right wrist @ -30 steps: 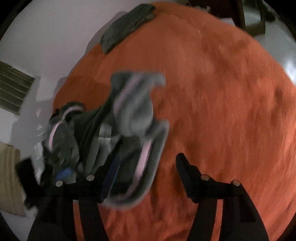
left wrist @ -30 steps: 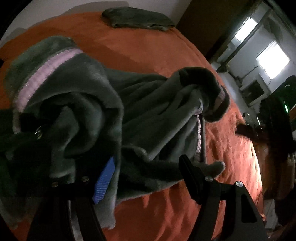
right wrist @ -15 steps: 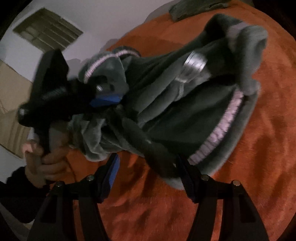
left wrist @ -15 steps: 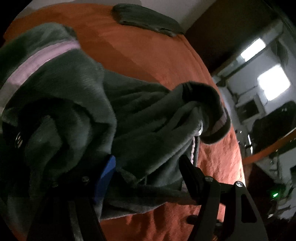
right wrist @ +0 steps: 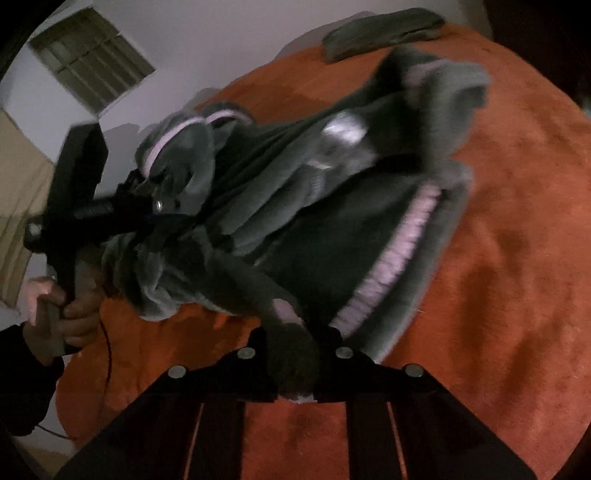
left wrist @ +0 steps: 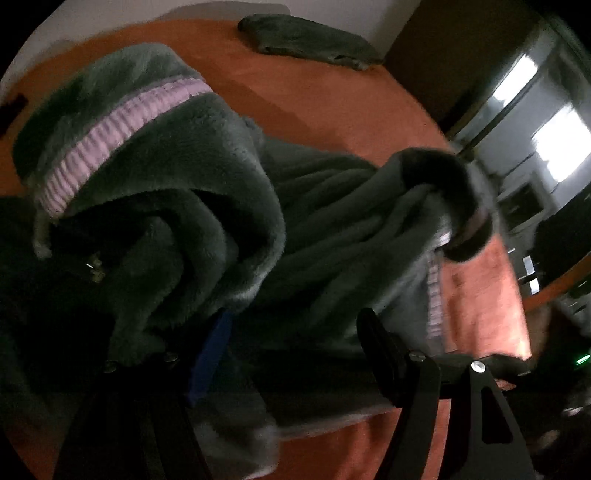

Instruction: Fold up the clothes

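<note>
A grey fleece garment (left wrist: 332, 240) with pink ribbed trim is held bunched above an orange bedspread (left wrist: 332, 103). In the left wrist view it drapes over the blue-padded finger of my left gripper (left wrist: 295, 350), whose fingers stand wide apart. From the right wrist view the same garment (right wrist: 332, 221) stretches between the two grippers. There my left gripper (right wrist: 147, 214) is buried in cloth at the left, gripped by a person's hand (right wrist: 74, 306). My right gripper (right wrist: 295, 354) is shut on a dangling grey sleeve end with a pink cuff.
A folded dark garment (left wrist: 310, 40) lies at the far edge of the bedspread (right wrist: 517, 221), also visible as the folded garment (right wrist: 380, 33). A white wall with a vent (right wrist: 92, 74) stands behind. Bright windows (left wrist: 554, 147) and dark furniture are off to the right.
My right gripper swung round to face the garment, then closed on the hanging sleeve end; it was open half a second ago. The left gripper lifted slightly with the cloth still draped on it.
</note>
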The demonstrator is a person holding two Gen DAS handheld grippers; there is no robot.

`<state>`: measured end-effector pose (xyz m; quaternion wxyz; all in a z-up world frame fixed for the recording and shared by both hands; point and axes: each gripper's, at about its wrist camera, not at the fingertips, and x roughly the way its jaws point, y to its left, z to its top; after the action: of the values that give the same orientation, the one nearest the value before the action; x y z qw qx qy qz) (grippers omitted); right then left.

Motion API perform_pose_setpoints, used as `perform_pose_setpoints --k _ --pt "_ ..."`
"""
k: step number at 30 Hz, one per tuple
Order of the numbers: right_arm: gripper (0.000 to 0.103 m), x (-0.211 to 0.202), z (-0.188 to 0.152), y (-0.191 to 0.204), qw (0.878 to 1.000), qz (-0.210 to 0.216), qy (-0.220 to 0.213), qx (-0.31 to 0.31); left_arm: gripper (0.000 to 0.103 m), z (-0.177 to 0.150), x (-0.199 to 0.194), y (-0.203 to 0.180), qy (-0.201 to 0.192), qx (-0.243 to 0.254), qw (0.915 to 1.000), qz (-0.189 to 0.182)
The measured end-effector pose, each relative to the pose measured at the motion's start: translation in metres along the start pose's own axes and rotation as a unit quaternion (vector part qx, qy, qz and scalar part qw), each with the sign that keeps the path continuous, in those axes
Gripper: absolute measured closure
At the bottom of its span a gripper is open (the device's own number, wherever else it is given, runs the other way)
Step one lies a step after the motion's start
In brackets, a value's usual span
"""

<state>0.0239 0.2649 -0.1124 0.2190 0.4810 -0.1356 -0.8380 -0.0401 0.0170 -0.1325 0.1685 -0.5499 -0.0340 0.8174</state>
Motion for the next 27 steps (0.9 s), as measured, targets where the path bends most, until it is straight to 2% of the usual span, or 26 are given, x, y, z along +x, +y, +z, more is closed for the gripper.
perform_pose_setpoints --k 3,7,11,17,22,27 --pt "0.093 -0.019 -0.004 -0.002 1.000 -0.020 -0.019 -0.006 0.031 -0.004 0.002 -0.003 -0.008 0.012 0.9991 0.040" --pt "0.093 -0.034 -0.004 0.012 0.997 -0.042 -0.056 -0.037 0.031 -0.004 -0.008 -0.007 -0.024 0.013 0.9982 0.053" --pt "0.093 -0.040 0.006 0.010 0.996 -0.048 -0.070 -0.010 0.031 -0.001 -0.028 -0.005 -0.044 0.020 0.9957 0.079" --pt "0.094 -0.064 0.028 0.001 0.992 -0.073 -0.105 0.001 0.031 -0.001 -0.059 0.011 -0.071 0.001 0.9940 0.083" --pt "0.094 -0.093 0.039 -0.015 0.983 -0.119 -0.138 0.011 0.030 -0.004 -0.073 0.025 -0.079 -0.015 0.9939 0.075" --pt "0.094 -0.123 0.041 -0.043 0.970 -0.180 -0.161 0.036 0.030 -0.006 -0.082 0.034 -0.084 -0.026 0.9938 0.069"
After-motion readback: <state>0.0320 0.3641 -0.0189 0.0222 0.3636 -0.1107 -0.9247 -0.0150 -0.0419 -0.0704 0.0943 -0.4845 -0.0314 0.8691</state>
